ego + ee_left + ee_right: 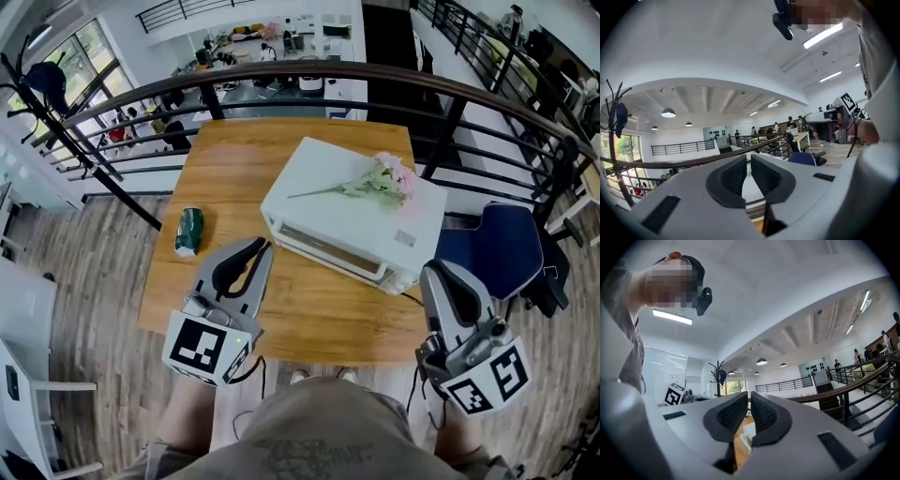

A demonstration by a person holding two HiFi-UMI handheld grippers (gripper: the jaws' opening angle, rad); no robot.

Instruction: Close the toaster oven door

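On wooden table [225, 169]: toaster oven [352, 220], door seemingly shut already, flower [384, 178] on top. Left gripper [255, 248], right gripper [441, 274]: jaws together, empty, held clear, probably task done.

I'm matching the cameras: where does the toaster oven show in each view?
Head view: toaster oven, centre-right on the table.
Left gripper view: white sliver between the fingers, likely it.
Right gripper view: white corner low between the fingers.
Shared landmark: the dark curved railing.
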